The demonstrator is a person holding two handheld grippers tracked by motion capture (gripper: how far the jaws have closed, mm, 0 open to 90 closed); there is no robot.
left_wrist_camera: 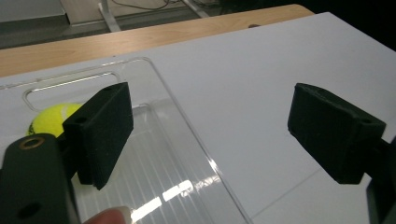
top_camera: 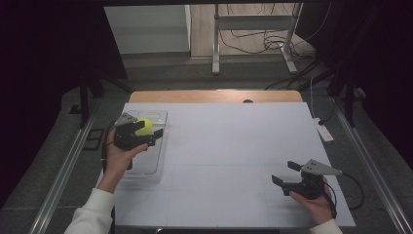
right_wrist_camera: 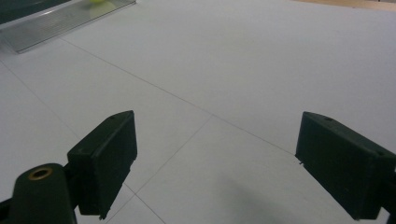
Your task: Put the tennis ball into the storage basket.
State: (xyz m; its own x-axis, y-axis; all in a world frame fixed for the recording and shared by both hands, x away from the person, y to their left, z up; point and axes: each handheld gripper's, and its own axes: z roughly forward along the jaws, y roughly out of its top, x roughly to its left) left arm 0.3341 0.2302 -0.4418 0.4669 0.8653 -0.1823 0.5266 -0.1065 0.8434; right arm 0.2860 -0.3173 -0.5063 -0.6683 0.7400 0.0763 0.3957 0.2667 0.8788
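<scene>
Left gripper [top_camera: 146, 132] over clear tray [top_camera: 157, 161] at bench [top_camera: 234, 146] left side; jaws wide apart, nothing between them; yellow ball [left_wrist_camera: 52, 118] lies in tray far end, behind left jaw in left gripper view, apart from pads; right gripper [top_camera: 283, 174] low over bare white bench surface at near right, jaws wide apart, holding nothing; well apart from tray.

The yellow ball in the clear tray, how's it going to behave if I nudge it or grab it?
The ball is round, so a nudge would probably roll it, though the tray walls should likely stop it. It looks like a fuzzy tennis ball, so probably light and grippy rather than slippery. The open left gripper looks wide enough.
</scene>
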